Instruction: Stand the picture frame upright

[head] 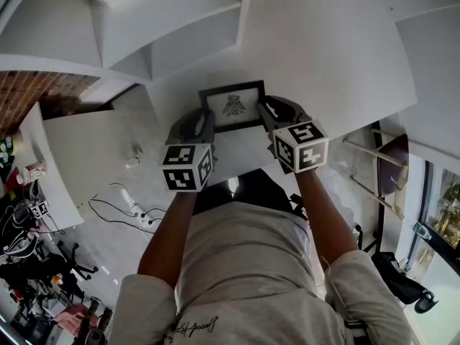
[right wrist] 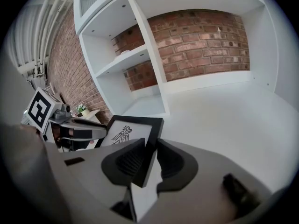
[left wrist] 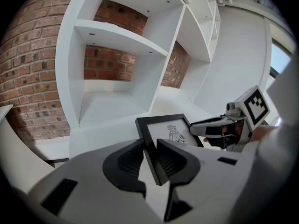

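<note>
A black picture frame (head: 232,106) with a white mat and a small bird drawing is held between both grippers over the white shelf top (head: 338,63). My left gripper (head: 202,124) is shut on the frame's left edge (left wrist: 148,143); the black rail sits clamped between its two dark pads. My right gripper (head: 267,117) is shut on the right edge (right wrist: 150,148) in the same way. The frame (left wrist: 169,130) tilts with its far edge raised, its picture facing up toward me. In each gripper view the other gripper shows beyond the frame (right wrist: 124,133).
A white shelving unit (left wrist: 117,69) with open cubbies and a red brick wall (right wrist: 205,36) behind stands just beyond the frame. A white wall panel (head: 338,56) rises on the right. On the floor below left lie cables (head: 133,210).
</note>
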The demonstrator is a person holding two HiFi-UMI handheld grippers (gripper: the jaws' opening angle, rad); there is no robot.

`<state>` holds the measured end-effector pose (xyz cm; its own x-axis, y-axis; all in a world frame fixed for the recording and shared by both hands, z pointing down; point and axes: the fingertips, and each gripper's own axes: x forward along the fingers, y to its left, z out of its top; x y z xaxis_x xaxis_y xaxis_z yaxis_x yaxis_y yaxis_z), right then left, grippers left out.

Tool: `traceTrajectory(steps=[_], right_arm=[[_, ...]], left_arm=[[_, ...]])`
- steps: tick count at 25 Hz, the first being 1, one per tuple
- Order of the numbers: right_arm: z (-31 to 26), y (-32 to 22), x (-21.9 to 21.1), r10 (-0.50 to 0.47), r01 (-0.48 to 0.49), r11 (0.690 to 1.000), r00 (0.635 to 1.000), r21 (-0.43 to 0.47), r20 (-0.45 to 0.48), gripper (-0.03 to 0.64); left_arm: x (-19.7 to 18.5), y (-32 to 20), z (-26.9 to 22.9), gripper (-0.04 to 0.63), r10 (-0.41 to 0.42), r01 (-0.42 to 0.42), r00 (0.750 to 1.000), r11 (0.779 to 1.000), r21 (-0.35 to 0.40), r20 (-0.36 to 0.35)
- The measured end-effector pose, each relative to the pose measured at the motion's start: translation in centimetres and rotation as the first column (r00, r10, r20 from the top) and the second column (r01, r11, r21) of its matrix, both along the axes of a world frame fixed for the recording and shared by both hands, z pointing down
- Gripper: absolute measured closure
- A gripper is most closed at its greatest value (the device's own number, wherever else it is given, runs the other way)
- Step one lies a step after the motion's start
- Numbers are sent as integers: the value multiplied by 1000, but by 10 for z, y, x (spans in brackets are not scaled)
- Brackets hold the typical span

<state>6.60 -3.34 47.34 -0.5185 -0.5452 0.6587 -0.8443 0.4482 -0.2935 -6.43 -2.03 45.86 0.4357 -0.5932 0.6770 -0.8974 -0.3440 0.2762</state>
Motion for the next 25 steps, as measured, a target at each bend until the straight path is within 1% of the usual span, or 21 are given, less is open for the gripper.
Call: traceTrajectory(steps=[8,14,25], right_arm=[[-15,-30,0,-16,16,998,1000,54,8,523],[-23,-52,-3,-19,17,996,1000,87,12,523],[-31,-85,-7,-41,37,991,999,127,31,523]], left_arm=[[0,-28,-15,499,-3,4,1000,999,50,-14],[-3,-47,-23,499,-17,18,1000,996,92,-8],[-5,-79,-29,499,-25,25,1000,990,138,-2]])
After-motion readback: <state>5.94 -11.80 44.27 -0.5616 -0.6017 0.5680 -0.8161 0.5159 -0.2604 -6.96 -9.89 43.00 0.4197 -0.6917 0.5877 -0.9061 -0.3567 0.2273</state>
